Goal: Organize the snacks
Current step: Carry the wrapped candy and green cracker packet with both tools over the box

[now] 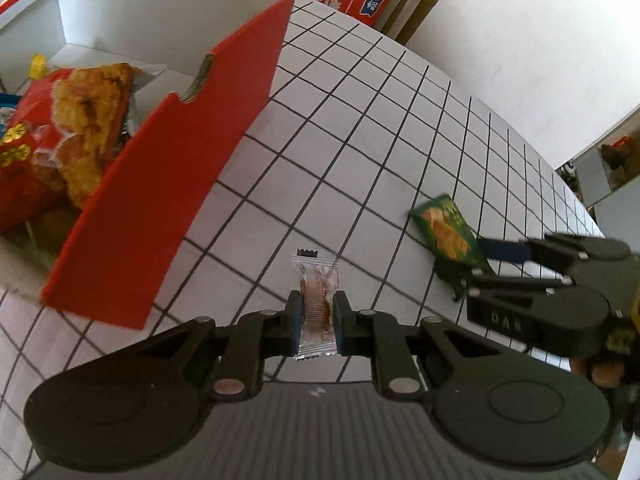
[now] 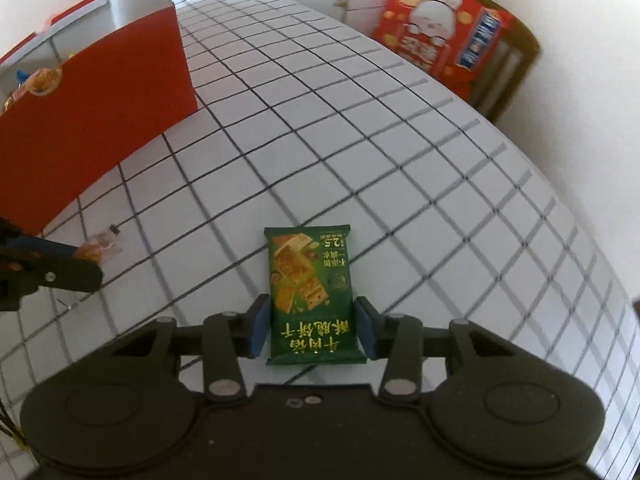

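My left gripper (image 1: pixel 318 298) is shut on a small clear-wrapped brown biscuit (image 1: pixel 316 280), held just above the grid tablecloth beside the open red box (image 1: pixel 160 184). In the right wrist view the same biscuit (image 2: pixel 100 246) sticks out of the left gripper's fingers (image 2: pixel 72 274) at the left edge. My right gripper (image 2: pixel 312 302) is shut on a green biscuit packet (image 2: pixel 310 280), its blue pads pressing both long sides. From the left wrist view that packet (image 1: pixel 444 232) hangs tilted at the right gripper's (image 1: pixel 480 268) tips, to the right of my left gripper.
The red box's white inside holds several snack bags, among them a red chip bag (image 1: pixel 72 128). A red gift box with a rabbit picture (image 2: pixel 440 28) stands on a wooden chair (image 1: pixel 416 4) past the far table edge. The white black-grid tablecloth (image 1: pixel 360 140) stretches between the grippers and the wall.
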Demonstrator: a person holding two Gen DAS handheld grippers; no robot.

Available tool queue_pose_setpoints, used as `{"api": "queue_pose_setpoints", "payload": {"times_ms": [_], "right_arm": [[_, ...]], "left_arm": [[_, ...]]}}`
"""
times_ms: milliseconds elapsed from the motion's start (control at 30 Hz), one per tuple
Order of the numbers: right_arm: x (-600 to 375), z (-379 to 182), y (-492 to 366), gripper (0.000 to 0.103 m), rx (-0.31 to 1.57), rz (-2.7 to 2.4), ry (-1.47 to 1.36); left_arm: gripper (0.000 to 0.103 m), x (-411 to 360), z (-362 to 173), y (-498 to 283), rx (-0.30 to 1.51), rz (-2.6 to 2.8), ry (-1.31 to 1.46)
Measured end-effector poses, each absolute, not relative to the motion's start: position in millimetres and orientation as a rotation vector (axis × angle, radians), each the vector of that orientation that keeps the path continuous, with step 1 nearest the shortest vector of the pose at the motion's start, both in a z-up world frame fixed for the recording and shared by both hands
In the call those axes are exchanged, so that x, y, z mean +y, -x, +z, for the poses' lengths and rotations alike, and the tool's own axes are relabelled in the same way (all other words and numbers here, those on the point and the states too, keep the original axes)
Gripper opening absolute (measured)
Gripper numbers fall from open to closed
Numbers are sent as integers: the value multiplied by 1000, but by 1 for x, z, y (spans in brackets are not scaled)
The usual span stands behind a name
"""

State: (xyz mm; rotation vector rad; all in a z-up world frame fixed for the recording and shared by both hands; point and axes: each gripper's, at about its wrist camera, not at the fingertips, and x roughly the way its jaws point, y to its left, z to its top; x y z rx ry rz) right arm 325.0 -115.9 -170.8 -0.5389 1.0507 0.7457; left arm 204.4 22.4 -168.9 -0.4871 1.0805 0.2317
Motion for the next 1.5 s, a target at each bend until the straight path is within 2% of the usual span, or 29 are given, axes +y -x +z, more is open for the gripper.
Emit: {"api": "queue_pose_setpoints", "payload": {"times_ms": [600,1033,1267,1500], "right_arm": [[-143,-69,-224,43,944,659,349],[-110,-1,-173,43,813,683,286],[-62,14,-162,43,764,687,246],[-5,4,-158,43,775,678,233]], "left_arm": [[16,28,-87,-114,966,257,363],[16,79,-22,-76,862,278,311],[16,132,-7,-76,844,261,269],[16,189,-5,-81,856,255,218]]}}
